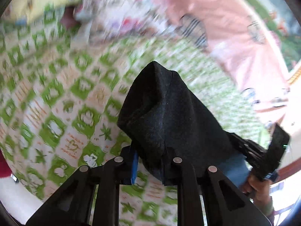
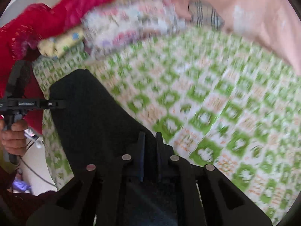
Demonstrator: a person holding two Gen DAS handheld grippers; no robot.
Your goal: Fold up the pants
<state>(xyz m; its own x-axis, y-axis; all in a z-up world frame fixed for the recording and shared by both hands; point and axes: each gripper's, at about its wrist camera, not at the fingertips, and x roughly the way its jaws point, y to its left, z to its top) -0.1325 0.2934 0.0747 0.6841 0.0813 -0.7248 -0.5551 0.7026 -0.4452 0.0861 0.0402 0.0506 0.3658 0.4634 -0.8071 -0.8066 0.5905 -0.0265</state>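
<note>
Both tools, left tool [image 1: 150, 162] and right tool [image 2: 150, 143], were clamped on the black pants [image 2: 90, 113], lifting them clear of the bed [image 2: 216, 103], probably to spread them flat.

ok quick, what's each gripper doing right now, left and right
Left gripper: shut on the black pants, lifted above the bedsheet.
Right gripper: shut on the black pants too.

Both grippers [image 1: 148, 162] [image 2: 150, 141] clamped (fingers [image 2: 142, 141] together).

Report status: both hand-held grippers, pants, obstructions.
Left hand-held gripper shut on black pants. Right hand-held gripper shut on same pants, lifted over green-checked bedsheet. Clothes pile beyond, not blocking.
</note>
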